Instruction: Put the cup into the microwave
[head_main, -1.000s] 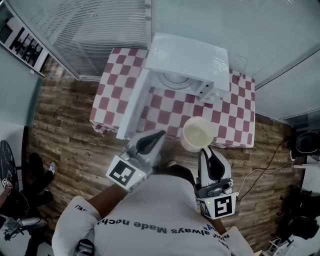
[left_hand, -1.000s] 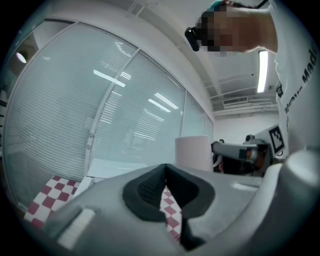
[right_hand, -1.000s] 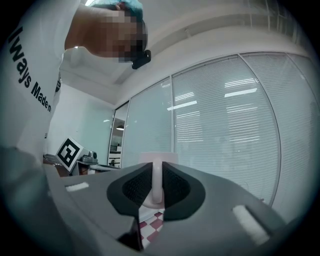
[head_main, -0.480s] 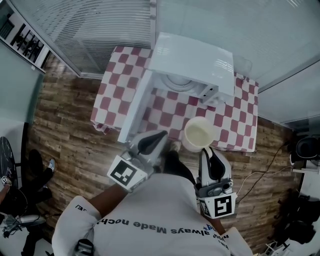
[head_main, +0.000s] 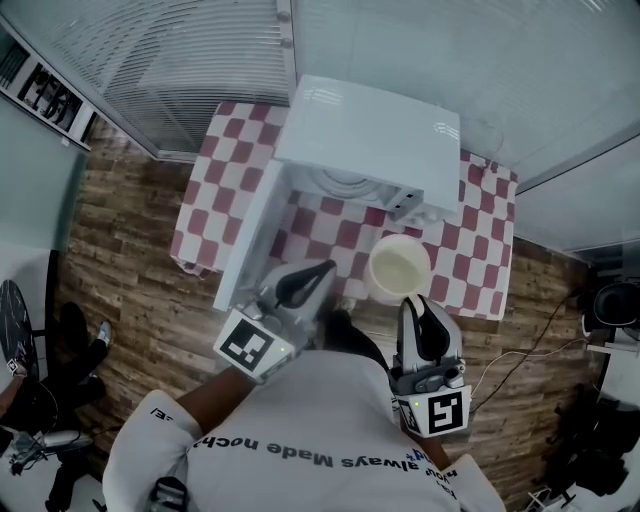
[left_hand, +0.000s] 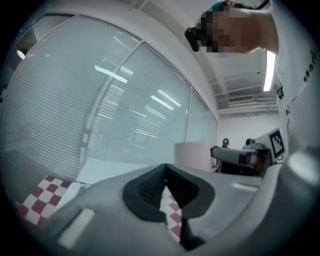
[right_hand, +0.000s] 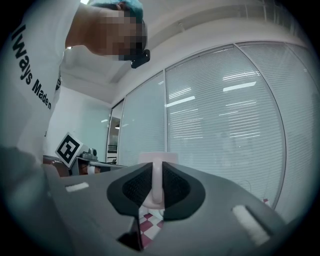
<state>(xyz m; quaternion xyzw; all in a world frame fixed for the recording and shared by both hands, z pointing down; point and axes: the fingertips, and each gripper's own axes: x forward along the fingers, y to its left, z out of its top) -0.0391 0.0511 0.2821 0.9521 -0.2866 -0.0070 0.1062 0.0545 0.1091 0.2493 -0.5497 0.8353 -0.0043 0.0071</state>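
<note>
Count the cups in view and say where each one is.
1. The cup is held by its handle in the right gripper, over the near edge of the checkered table, in front of the open microwave. The microwave's inside is partly hidden.

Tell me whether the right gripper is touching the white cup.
Touching. In the right gripper view, the right gripper has its jaws shut on the handle of the round white cup, with no gap on either side.

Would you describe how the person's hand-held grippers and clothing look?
The left hand-held gripper and right hand-held gripper are grey with black ribbed pads; each bears a white cube with black square markers. The T-shirt is white with dark lettering.
</note>
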